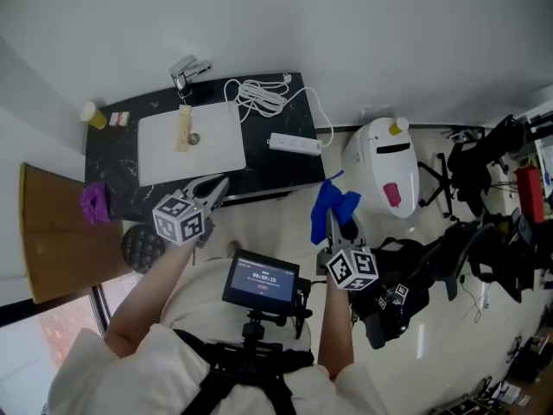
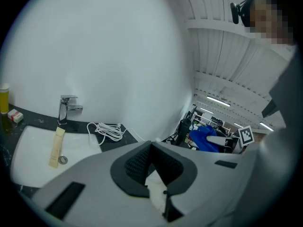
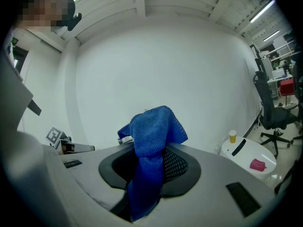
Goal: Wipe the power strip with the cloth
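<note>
The white power strip [image 1: 294, 143] lies at the right end of a black counter [image 1: 275, 173], its white cable [image 1: 259, 96] coiled behind it. That cable [image 2: 106, 130] also shows in the left gripper view; the strip itself I cannot make out there. My right gripper [image 1: 333, 221] is held in the air before the counter's right corner, shut on a blue cloth [image 1: 333, 204]. The cloth [image 3: 151, 145] drapes over the right gripper [image 3: 154, 150] and hangs between the jaws. My left gripper [image 1: 218, 184] hovers at the counter's front edge; the left gripper [image 2: 151, 145] is shut and holds nothing.
A white sink [image 1: 216, 145] with a faucet [image 1: 186, 72] and a beige tube [image 1: 182, 128] fills the counter's left half. A yellow bottle [image 1: 93, 115] and a purple object [image 1: 95, 201] sit further left. A white bin [image 1: 384, 167] and office chairs [image 1: 471, 167] stand to the right.
</note>
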Demonstrator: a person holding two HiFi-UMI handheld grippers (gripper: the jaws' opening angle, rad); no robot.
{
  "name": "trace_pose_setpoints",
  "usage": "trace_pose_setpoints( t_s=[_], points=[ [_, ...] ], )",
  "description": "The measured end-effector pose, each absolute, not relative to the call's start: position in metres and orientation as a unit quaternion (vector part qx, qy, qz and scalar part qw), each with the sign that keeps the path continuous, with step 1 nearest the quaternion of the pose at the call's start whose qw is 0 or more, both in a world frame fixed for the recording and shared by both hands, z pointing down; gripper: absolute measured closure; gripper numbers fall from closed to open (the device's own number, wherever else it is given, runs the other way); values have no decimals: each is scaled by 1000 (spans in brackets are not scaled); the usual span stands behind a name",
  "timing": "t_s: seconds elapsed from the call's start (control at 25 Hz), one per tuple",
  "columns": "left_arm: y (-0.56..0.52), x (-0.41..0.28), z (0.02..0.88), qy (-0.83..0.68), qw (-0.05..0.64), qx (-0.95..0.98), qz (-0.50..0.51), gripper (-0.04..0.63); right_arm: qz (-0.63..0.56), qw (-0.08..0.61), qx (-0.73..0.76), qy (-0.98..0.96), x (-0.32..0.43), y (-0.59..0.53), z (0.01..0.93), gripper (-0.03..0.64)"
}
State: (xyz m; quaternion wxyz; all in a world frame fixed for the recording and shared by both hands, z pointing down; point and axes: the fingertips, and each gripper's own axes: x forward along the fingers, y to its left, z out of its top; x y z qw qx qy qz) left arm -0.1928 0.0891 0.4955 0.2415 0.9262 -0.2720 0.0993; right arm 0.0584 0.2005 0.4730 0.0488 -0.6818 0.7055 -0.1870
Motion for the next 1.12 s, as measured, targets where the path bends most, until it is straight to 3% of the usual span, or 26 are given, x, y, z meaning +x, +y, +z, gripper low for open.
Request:
trace_pose_setpoints(
  t_s=[0.44,0.88,1.12],
  points=[
    [201,-116,470,-292,217,927,91,595,-195,57,-680,705,130,311,473,509],
    [278,-107,499,-325,238,910,98,595,-196,47,-659,725,145,367,495,511],
    [283,-113,495,-324,239,910,99,595,-159,6,-652,741,127,372,491,517]
  ],
)
